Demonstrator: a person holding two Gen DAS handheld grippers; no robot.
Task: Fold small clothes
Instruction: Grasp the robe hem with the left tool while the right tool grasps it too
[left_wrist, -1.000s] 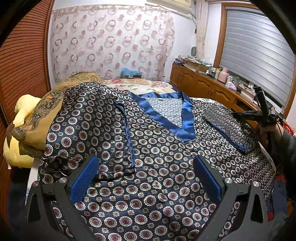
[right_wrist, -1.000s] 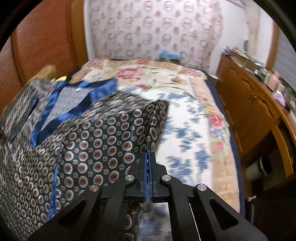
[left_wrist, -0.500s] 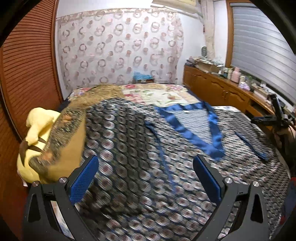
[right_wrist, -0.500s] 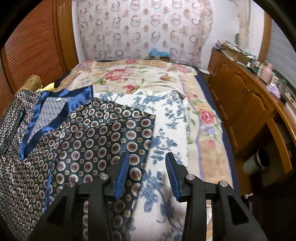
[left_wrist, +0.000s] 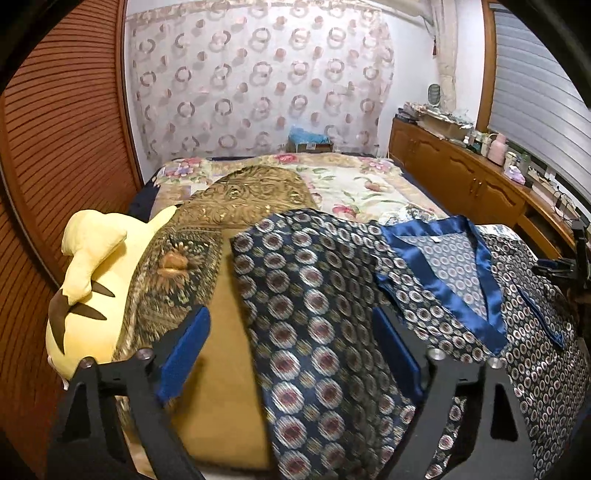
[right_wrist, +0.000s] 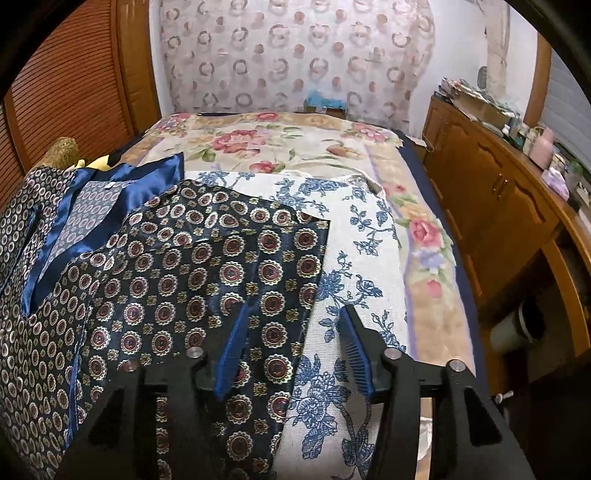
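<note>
You are working on the patterned shirt (left_wrist: 325, 317), which is lying spread across the bed (right_wrist: 295, 147), collar toward the far side. Your left gripper (left_wrist: 291, 350) is closing around the shirt's left sleeve, the cloth lying between the jaws but not yet pinched. Your right gripper (right_wrist: 291, 347) is opening over the right sleeve's edge and is holding nothing. The satin looks slippery: if you are closing the left jaws too shallowly, the sleeve is likely to slide out, and the released right sleeve could be sagging back off its fold, leaving a crooked crease
</note>
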